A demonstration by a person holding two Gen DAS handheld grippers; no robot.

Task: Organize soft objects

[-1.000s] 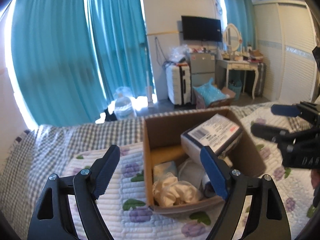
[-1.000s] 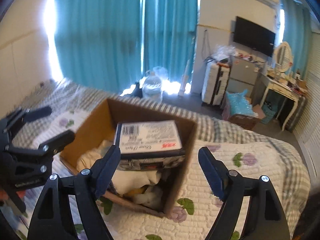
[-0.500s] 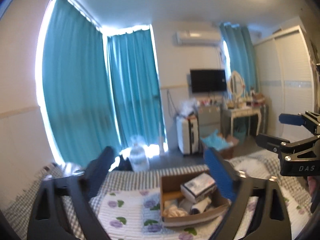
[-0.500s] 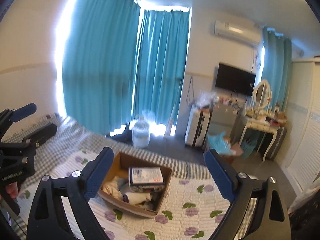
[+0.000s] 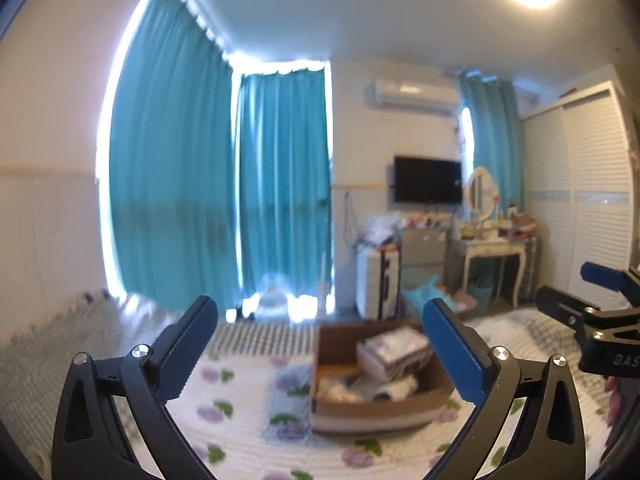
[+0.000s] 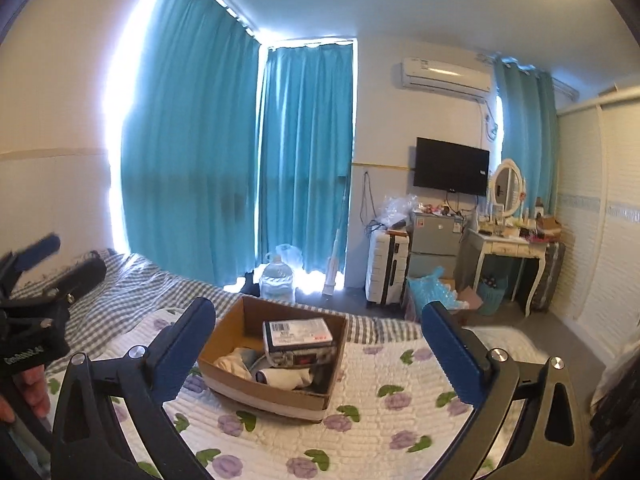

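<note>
An open cardboard box [image 6: 236, 388] sits on the flowered white quilt [image 6: 392, 420] of a bed. In it lie a printed packet [image 6: 298, 334], a rolled white cloth [image 6: 284, 378] and a cream cloth [image 6: 232, 362]. The box also shows, blurred, in the left wrist view [image 5: 372, 412]. My left gripper [image 5: 320, 344] is open and empty, held well above and back from the box. My right gripper [image 6: 320, 344] is open and empty, also back from the box. Each gripper shows at the edge of the other's view.
A grey checked blanket [image 6: 132, 292] covers the far bed edge. Beyond stand teal curtains [image 6: 240, 160], a water jug [image 6: 276, 280], a white suitcase [image 6: 386, 268], a small fridge [image 6: 434, 240], a dressing table [image 6: 512, 248] and a wardrobe [image 5: 592, 200].
Both grippers have pulled up and back from the box, which now looks much smaller and farther away. Both stay open and empty.
</note>
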